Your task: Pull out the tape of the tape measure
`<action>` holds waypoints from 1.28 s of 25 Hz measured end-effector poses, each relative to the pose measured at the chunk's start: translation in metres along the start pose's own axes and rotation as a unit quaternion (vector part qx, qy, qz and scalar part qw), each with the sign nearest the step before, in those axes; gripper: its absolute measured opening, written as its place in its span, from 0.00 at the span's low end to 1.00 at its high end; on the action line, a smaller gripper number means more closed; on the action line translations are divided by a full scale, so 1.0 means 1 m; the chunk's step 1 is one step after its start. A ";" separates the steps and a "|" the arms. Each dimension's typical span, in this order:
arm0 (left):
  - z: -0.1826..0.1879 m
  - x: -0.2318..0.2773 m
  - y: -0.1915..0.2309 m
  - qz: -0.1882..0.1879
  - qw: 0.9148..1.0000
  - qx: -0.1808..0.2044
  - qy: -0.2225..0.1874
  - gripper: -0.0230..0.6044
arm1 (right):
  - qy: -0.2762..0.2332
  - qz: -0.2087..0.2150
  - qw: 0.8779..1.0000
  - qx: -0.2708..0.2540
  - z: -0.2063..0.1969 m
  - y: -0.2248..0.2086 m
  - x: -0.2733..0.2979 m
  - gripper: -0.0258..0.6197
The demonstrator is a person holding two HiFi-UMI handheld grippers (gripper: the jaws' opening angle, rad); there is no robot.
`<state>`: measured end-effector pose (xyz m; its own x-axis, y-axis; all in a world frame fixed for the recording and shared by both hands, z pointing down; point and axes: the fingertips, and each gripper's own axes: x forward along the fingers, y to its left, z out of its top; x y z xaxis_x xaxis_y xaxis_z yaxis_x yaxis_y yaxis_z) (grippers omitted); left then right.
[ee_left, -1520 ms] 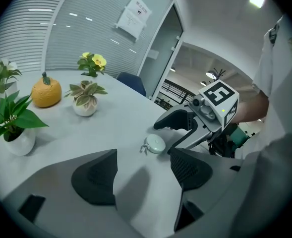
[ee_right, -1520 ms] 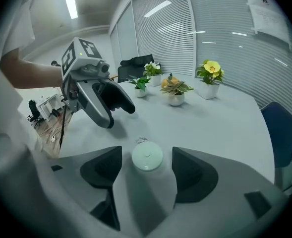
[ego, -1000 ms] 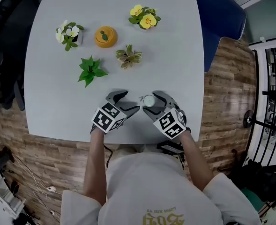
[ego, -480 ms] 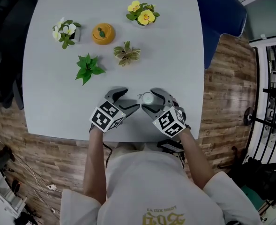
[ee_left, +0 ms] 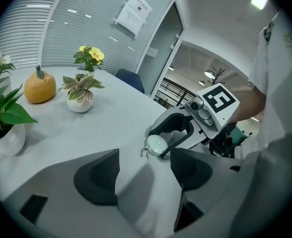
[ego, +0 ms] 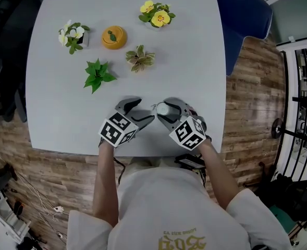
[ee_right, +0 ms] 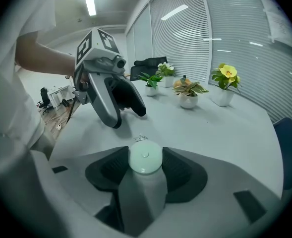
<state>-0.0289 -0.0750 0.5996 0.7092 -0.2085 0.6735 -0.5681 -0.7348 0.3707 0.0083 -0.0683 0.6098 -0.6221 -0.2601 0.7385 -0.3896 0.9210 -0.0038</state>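
A small round pale-green tape measure (ego: 163, 109) lies on the grey table (ego: 195, 61) near its front edge. Its little metal pull tab (ee_left: 144, 152) points toward my left gripper. My right gripper (ego: 162, 111) has its jaws round the case and they are closing. In the right gripper view both pads (ee_right: 173, 168) meet the sides of the tape measure (ee_right: 146, 155). My left gripper (ego: 143, 112) is open just left of the tab with nothing between its fingers (ee_left: 97, 176). The left gripper view shows the tape measure (ee_left: 158, 144) a short way ahead of it.
Farther back on the table stand a green leafy plant (ego: 97, 76), a white-flowered plant (ego: 73, 36), an orange pumpkin-shaped ornament (ego: 114, 37), a variegated plant (ego: 139, 59) and a yellow-flowered plant (ego: 156, 14). A blue chair (ego: 244, 20) is at the table's right side.
My right gripper's jaws have drawn in round the tape measure. Both grippers and the tape measure have stayed in nearly the same place.
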 end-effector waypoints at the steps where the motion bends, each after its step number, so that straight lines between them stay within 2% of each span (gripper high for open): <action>1: 0.000 -0.001 0.000 0.000 1.000 0.000 0.000 0.54 | 0.000 0.000 1.000 0.001 0.000 0.000 0.000 0.39; 8: -0.002 -0.006 0.001 0.000 1.000 0.003 -0.001 0.54 | 0.004 0.005 1.000 0.016 0.001 -0.003 0.001 0.39; 15: 0.001 -0.013 0.001 -0.001 1.000 0.012 -0.009 0.54 | -0.004 0.028 0.998 0.049 0.005 0.000 -0.003 0.39; 22: 0.002 -0.022 0.001 -0.004 1.000 0.021 -0.019 0.54 | -0.019 0.072 0.994 0.074 0.016 0.011 -0.005 0.39; 26: 0.001 -0.027 -0.007 -0.021 0.999 0.038 -0.015 0.54 | -0.027 0.090 0.992 0.087 0.023 0.014 -0.012 0.39; 32: 0.004 -0.034 -0.016 -0.032 0.997 0.064 -0.015 0.54 | -0.031 0.100 0.991 0.080 0.033 0.019 -0.024 0.39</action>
<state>-0.0421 -0.0587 0.5675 0.7563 -0.1763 0.6300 -0.4641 -0.8233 0.3268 -0.0065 -0.0544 0.5699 -0.7359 -0.0989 0.6698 -0.3539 0.8996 -0.2560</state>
